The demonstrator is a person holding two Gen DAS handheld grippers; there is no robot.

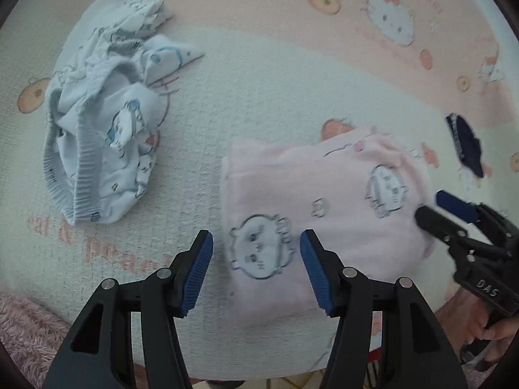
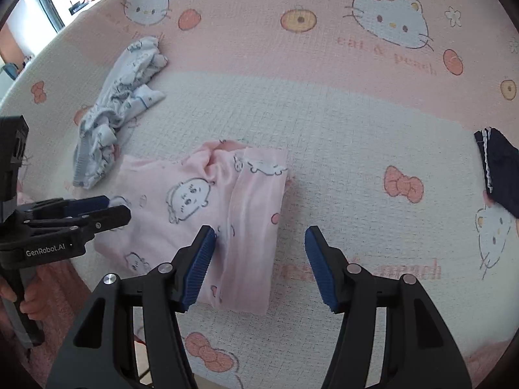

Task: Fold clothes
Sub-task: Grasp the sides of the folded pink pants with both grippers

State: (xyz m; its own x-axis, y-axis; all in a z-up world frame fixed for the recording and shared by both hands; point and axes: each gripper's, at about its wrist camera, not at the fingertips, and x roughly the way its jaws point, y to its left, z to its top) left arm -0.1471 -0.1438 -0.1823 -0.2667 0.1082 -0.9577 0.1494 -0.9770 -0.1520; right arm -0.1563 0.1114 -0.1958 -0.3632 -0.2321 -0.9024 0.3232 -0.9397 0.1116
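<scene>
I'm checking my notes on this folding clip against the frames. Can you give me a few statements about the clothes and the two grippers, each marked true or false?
1. The pink garment lies partly folded on the blanket. True.
2. The left gripper is clamped on the pink garment. False: its jaws stand open above it, gripping nothing.
3. The light blue garment is neatly folded. False: it lies crumpled in a heap, apart from the pink one.
4. The right gripper is open. True.
5. A dark navy item lies at the right edge of the right wrist view. True.
6. The blanket is plain white. False: it has cat faces, bows and peaches printed on it.
</scene>
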